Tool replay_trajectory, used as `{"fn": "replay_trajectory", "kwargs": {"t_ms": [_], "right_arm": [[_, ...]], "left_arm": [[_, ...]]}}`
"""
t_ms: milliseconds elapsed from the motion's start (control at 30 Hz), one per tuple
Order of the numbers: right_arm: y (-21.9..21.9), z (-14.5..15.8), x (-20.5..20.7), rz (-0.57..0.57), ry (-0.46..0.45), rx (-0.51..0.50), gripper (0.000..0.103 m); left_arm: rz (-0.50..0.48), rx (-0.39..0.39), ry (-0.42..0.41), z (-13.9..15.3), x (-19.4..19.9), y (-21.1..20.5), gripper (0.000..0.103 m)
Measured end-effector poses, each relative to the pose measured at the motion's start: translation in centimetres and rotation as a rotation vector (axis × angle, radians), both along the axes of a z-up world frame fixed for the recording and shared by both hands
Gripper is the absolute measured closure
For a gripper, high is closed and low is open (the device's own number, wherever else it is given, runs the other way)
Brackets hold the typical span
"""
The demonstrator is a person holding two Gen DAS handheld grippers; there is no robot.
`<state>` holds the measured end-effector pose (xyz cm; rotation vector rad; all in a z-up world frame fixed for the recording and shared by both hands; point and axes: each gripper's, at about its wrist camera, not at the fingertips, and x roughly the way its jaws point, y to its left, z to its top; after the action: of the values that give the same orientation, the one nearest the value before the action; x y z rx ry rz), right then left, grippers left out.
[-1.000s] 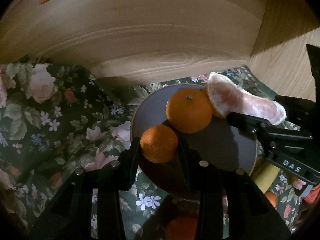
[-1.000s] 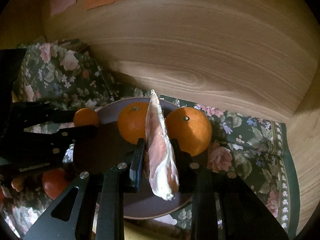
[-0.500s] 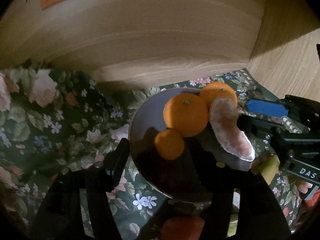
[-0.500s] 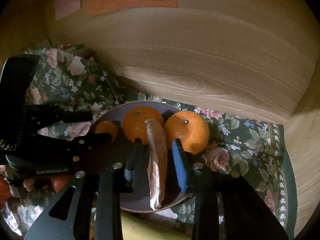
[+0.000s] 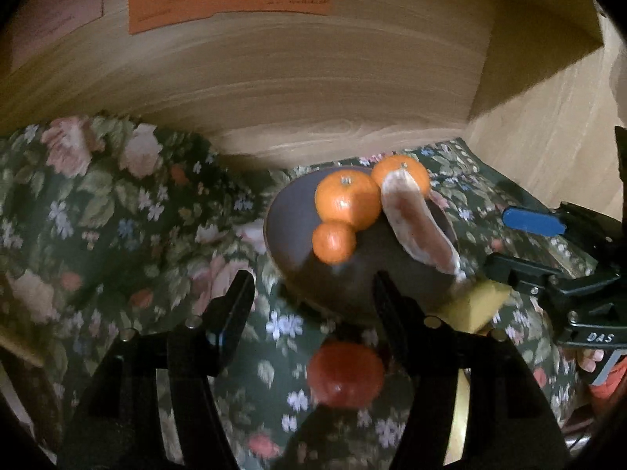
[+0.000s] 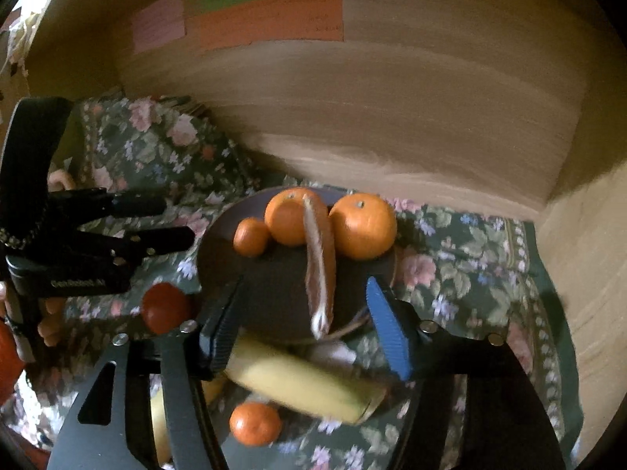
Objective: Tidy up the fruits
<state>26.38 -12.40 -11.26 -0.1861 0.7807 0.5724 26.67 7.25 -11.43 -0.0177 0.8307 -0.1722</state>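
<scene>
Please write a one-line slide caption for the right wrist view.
Open right hand-held gripper above a plate holding three oranges and a peeled fruit segment.

fruit gathered on a plate, more fruit lying before it on the cloth

the plate (image 6: 219,250) sat on the cloth (image 6: 462,274) near the wooden wall (image 6: 392,117) behind. on it, the small mandarin (image 6: 250,237) touched the middle orange (image 6: 286,217) on its left; the peeled segment (image 6: 319,262) lay between the middle orange and the right orange (image 6: 364,225), reaching to the plate's near rim. before the plate lay the banana (image 6: 301,385), the tomato (image 6: 164,307) to its left, and another mandarin (image 6: 254,423) nearest. paper notes (image 6: 270,19) hung on the wall.
</scene>
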Motion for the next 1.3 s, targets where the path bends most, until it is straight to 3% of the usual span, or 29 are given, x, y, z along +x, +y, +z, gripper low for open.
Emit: {"fn": "replay_trajectory", "kwargs": {"t_ms": [233, 533, 633, 767, 833, 1067, 1200, 1300], "right_arm": [[0.9, -1.6, -1.2, 0.002, 0.039, -0.014, 0.025], [3.5, -4.3, 0.4, 0.019, 0.102, -0.096, 0.025], [3.5, -4.9, 0.7, 0.016, 0.121, -0.109, 0.029], [2.6, -4.4, 0.5, 0.03, 0.131, -0.088, 0.045], [2.0, -4.1, 0.1, 0.023, 0.118, -0.097, 0.049], [-1.1, -3.0, -0.5, -0.025, 0.087, -0.106, 0.053], [-2.5, -3.1, -0.9, -0.045, 0.082, -0.111, 0.053], [-3.2, -3.0, -1.4, -0.055, 0.08, -0.116, 0.053]], "left_arm": [[-0.012, -0.005, 0.019, -0.9, -2.9, 0.1, 0.041], [-0.019, -0.026, 0.048, -2.3, -4.4, 0.1, 0.041], [-0.028, -0.024, 0.072, -3.2, -4.4, -0.3, 0.041], [-0.04, -0.024, 0.097, -4.2, -3.8, -0.9, 0.041], [-0.041, -0.025, 0.103, -4.5, -3.5, -1.2, 0.041], [-0.037, -0.027, 0.098, -4.9, -2.4, -1.8, 0.041], [-0.035, -0.015, 0.097, -5.1, -2.0, -2.2, 0.051], [-0.032, -0.024, 0.094, -5.1, -1.8, -2.1, 0.053]]}}
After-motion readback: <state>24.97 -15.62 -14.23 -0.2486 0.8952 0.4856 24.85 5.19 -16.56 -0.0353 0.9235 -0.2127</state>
